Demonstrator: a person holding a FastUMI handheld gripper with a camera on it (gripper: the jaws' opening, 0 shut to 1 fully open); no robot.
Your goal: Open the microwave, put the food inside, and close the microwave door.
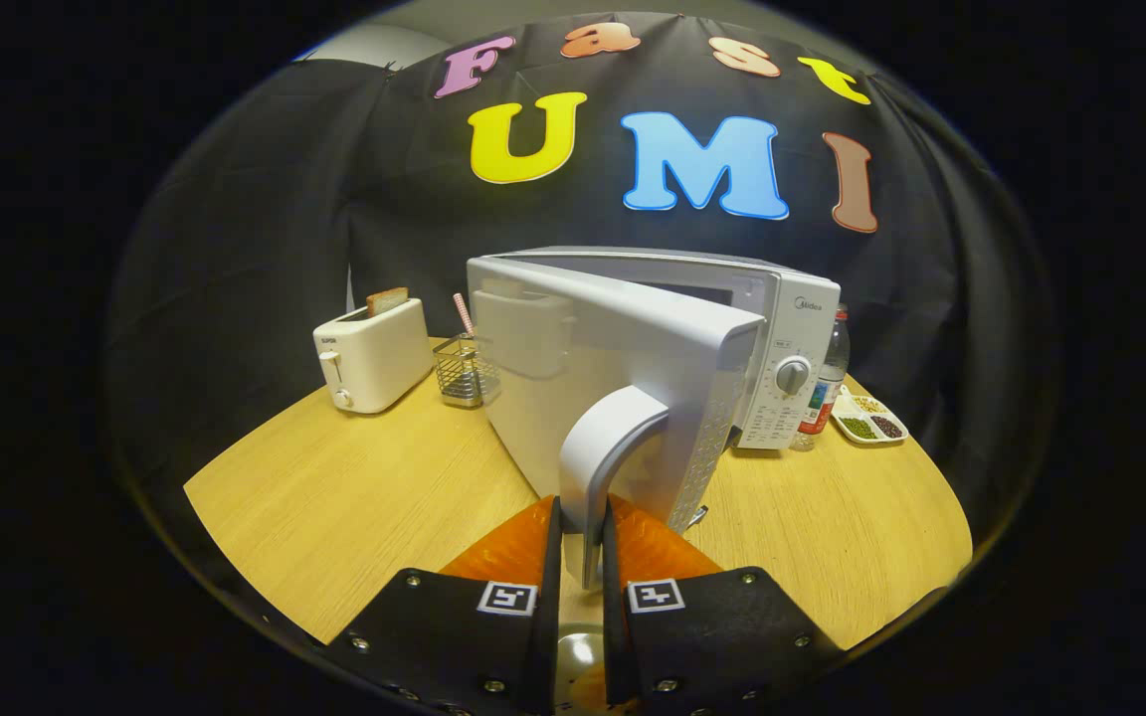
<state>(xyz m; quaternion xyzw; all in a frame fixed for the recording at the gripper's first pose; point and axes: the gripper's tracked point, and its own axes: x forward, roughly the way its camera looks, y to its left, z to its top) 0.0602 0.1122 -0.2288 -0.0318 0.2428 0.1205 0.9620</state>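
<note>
Microwave (782, 328) stands mid-frame on the wooden table (334, 497), its door (623, 368) swung partly open toward the camera. Gripper (583, 537) fingers pinch the door handle (603, 447) between them. Toaster (374, 353) at left holds a bread slice (387, 299); beside it a wire basket (464, 370). Right: a bottle (829, 383) and a divided dish (868, 418) of beans. Black cloth behind.

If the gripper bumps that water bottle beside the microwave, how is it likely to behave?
The bottle is tall and narrow and stands upright, so it would probably tip rather than slide. It stands close beside the microwave and the snack tray, so it might knock them. The gripper is shut on the door handle.
</note>
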